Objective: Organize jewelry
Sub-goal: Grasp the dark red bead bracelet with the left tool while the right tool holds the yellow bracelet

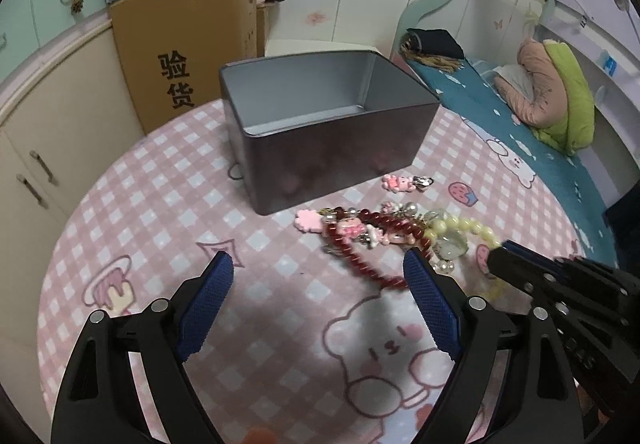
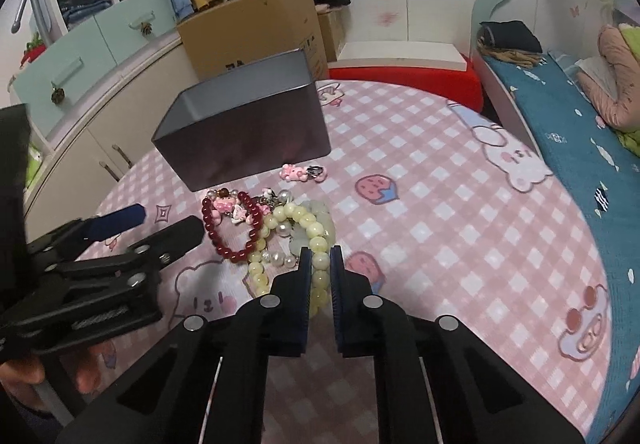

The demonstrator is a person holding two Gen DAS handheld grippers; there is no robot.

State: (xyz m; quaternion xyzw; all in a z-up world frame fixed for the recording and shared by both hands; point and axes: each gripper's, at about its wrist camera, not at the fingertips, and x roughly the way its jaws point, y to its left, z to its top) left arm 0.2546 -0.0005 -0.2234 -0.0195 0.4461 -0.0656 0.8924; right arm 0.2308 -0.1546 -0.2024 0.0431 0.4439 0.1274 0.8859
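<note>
An empty grey metal tin [image 1: 328, 132] stands open on the pink checked table; it also shows in the right wrist view [image 2: 244, 132]. In front of it lies a pile of jewelry: a dark red bead bracelet [image 1: 360, 248] [image 2: 236, 232], pink charms [image 2: 232, 206], a pale yellow bead bracelet [image 1: 468, 228] [image 2: 316, 240] and a pink bear charm [image 1: 404, 182] [image 2: 302, 172]. My left gripper [image 1: 320, 272] is open and empty, just short of the pile. My right gripper [image 2: 320, 256] is shut on the yellow bead bracelet, low at the table.
The round table [image 2: 460, 212] has a pink checked cloth with cartoon prints. A cardboard box [image 1: 184, 44] and cupboards stand behind on the left. A bed with a blue cover [image 1: 540, 148] lies to the right.
</note>
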